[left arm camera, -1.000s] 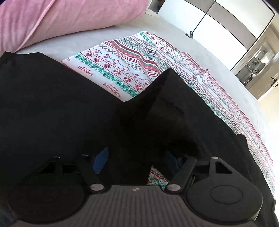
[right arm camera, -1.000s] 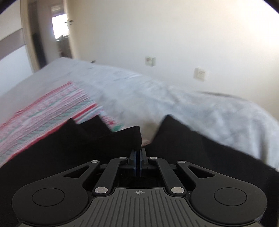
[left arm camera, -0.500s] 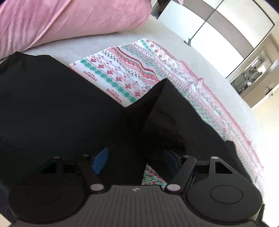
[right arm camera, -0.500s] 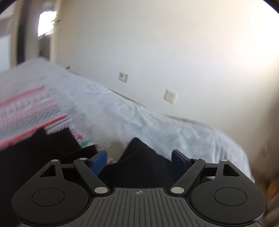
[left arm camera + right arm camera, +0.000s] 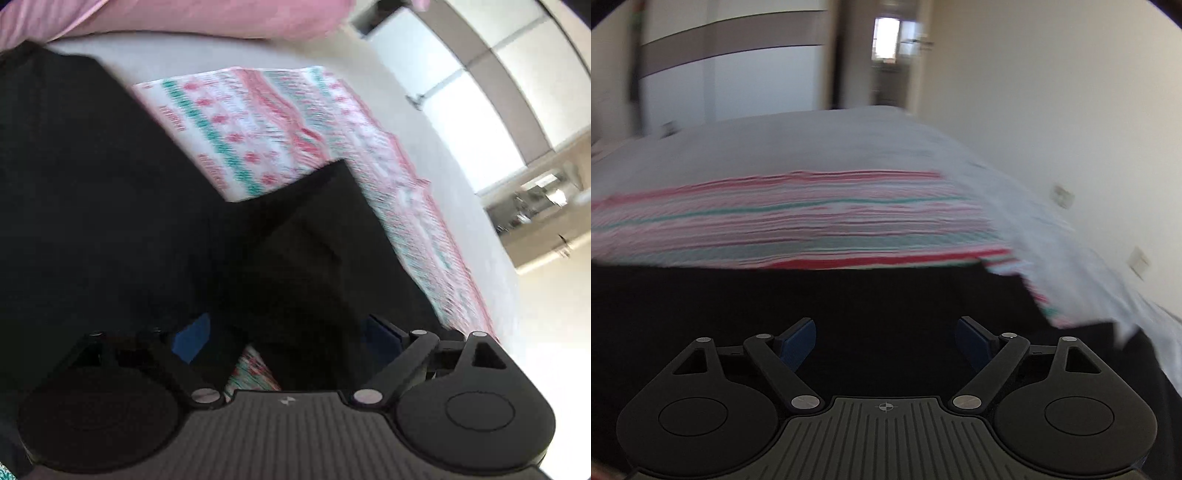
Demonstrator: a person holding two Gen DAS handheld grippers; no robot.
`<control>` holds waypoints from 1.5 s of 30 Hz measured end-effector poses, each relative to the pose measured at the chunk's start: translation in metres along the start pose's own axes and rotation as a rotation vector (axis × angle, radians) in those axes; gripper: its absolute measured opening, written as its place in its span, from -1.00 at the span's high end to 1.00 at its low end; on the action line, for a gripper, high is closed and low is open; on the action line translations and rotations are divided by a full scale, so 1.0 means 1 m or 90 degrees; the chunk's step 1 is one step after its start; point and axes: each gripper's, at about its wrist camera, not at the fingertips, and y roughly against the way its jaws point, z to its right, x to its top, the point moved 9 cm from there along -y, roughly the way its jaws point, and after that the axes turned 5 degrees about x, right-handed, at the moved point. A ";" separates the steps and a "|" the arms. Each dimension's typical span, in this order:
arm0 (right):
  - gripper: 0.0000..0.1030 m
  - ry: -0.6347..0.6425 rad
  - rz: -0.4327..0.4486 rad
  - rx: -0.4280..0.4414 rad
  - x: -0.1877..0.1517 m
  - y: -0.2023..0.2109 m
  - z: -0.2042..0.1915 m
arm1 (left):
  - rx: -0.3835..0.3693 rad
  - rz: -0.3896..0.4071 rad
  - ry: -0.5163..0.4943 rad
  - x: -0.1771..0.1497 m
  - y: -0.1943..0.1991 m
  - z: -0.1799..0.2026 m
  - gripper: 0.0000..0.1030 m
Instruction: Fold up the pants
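A bed (image 5: pixel 436 155) covered in a pale grey sheet fills most of both wrist views. Along its far edge in the left wrist view lies a pink pillow (image 5: pixel 207 18). Spread on the sheet is a patterned cloth (image 5: pixel 258 125) with red, pink and teal bands of knitwear-style motifs; in the right wrist view the same cloth (image 5: pixel 798 218) is motion-blurred into long stripes.

The black pants (image 5: pixel 92 192) lie on top of that cloth and the sheet. In the left wrist view they cover the left and centre of the picture, with a folded flap (image 5: pixel 321 236) rising to a point over the patterned cloth. In the right wrist view the pants (image 5: pixel 886 295) form a dark band across the lower half, their far edge running along the striped cloth.

The left gripper (image 5: pixel 288 332) has just been opening its jaws wider; its blue pads (image 5: pixel 192 332) stand well apart, with black fabric lying between them but not pinched. A small patch of patterned cloth shows just under the gripper body.

The right gripper (image 5: pixel 886 339) has also just been opening; its blue pads (image 5: pixel 798 339) are spread wide over the pants, released, with nothing pressed between them.

Behind the bed stand a wardrobe with pale panels (image 5: pixel 738 81), a doorway (image 5: pixel 886 44) and a cream wall with sockets (image 5: pixel 1063 195).
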 end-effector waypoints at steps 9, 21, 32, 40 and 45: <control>-0.70 0.181 -0.044 0.240 -0.009 0.015 -0.132 | -0.055 0.010 0.067 -0.005 0.013 -0.009 -0.37; -0.70 0.587 0.023 0.479 -0.050 0.069 -0.372 | -0.123 0.024 0.114 0.001 0.027 -0.012 -0.39; -0.66 0.808 0.173 0.576 -0.079 0.086 -0.599 | -0.067 0.083 -0.005 0.011 0.058 -0.047 -0.48; 0.81 0.599 0.109 0.585 0.003 0.060 -0.608 | -0.135 0.047 -0.072 0.007 0.057 -0.032 -0.48; 0.81 0.403 0.123 0.620 0.069 0.061 -0.570 | -0.107 -0.010 -0.298 -0.007 0.024 0.034 -0.48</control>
